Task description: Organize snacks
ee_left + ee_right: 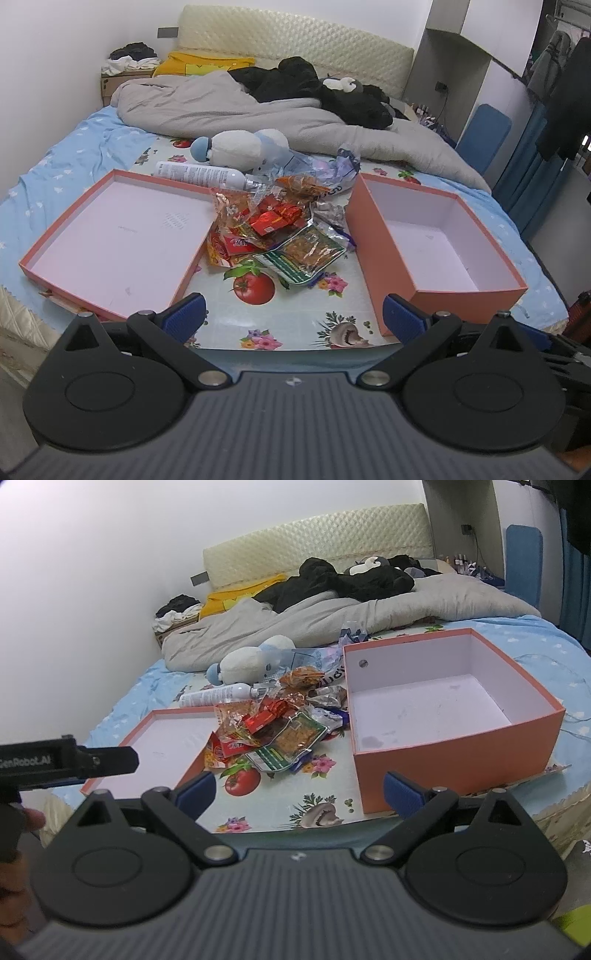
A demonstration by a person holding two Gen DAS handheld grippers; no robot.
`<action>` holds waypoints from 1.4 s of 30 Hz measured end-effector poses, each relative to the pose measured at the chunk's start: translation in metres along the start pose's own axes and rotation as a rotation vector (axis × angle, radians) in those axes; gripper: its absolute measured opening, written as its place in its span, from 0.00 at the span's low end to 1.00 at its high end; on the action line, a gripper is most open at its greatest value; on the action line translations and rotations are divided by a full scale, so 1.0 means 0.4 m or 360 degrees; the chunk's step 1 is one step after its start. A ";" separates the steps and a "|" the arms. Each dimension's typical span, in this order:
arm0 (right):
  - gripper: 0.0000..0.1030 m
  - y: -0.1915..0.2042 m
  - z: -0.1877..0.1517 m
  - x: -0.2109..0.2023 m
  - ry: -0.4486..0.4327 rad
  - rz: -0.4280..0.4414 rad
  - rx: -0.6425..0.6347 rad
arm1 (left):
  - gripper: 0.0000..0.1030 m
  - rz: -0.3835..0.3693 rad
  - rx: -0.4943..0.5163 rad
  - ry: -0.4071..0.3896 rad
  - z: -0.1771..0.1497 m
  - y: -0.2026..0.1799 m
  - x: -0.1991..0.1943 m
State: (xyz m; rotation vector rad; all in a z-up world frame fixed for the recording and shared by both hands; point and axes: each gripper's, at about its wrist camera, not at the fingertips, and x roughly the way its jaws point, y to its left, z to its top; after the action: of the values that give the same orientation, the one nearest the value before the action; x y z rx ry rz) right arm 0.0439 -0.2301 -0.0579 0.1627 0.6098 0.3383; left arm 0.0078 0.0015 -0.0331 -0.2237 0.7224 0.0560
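Note:
A pile of snack packets [273,229] lies on a fruit-patterned mat on the bed, between a shallow orange box lid [55,254] on the left and a deep orange box [376,243] on the right. A green-edged packet [306,258] lies at the front of the pile. My left gripper [293,314] is open and empty, near the bed's front edge, short of the pile. In the right wrist view the pile [273,727], lid [122,764] and box [454,760] show again. My right gripper [299,794] is open and empty, before the box's near left corner.
A white spray bottle [199,173] and a plush toy [243,147] lie behind the pile. A grey duvet [229,107] and dark clothes fill the back of the bed. The left gripper's body [66,764] shows at the left of the right wrist view.

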 end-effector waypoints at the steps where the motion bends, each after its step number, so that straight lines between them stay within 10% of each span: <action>1: 0.96 0.001 0.000 0.003 -0.0008 0.0002 -0.0004 | 1.00 0.0001 -0.0001 0.0009 0.001 0.001 0.007; 18: 0.96 0.061 0.015 0.220 0.0153 0.0030 -0.0085 | 0.99 -0.0029 0.0007 0.0099 0.087 0.083 0.248; 28: 0.96 0.099 0.013 0.509 0.0311 0.0037 -0.0141 | 0.95 -0.0113 0.0067 0.0196 0.229 0.165 0.601; 42: 0.95 0.067 0.047 0.810 0.0464 -0.0315 0.0066 | 0.81 -0.0304 0.0318 0.0456 0.385 0.127 1.033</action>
State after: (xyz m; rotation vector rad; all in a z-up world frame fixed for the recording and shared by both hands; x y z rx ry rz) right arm 0.2965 -0.0901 -0.2086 0.0918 0.9141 0.1580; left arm 0.4113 0.0746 -0.2037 -0.1092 0.9822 -0.2333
